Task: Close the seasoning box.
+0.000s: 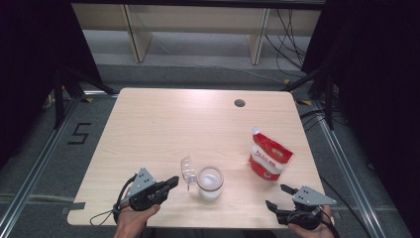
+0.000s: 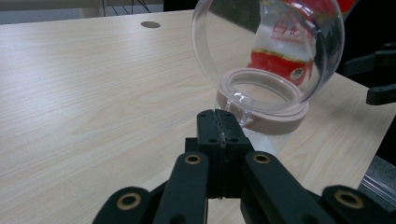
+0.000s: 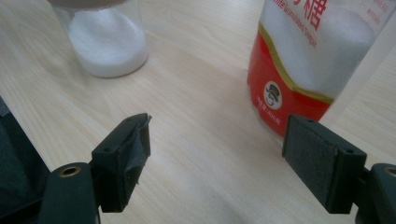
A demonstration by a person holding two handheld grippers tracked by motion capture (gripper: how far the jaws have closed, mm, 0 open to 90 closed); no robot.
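Observation:
A small glass jar holding white grains stands near the table's front edge, its clear domed lid swung open to the left. In the left gripper view the lid stands upright over the beige jar rim. My left gripper is shut, and its tips sit right at the lid's clear hinge tab with nothing between them. A red and white sugar bag stands to the jar's right. My right gripper is open in front of the bag, with the jar off to its left.
The wooden table has a round cable hole at the back right. Dark curtains and metal rails flank it, and cables lie on the floor behind. The right gripper shows at the right edge of the left gripper view.

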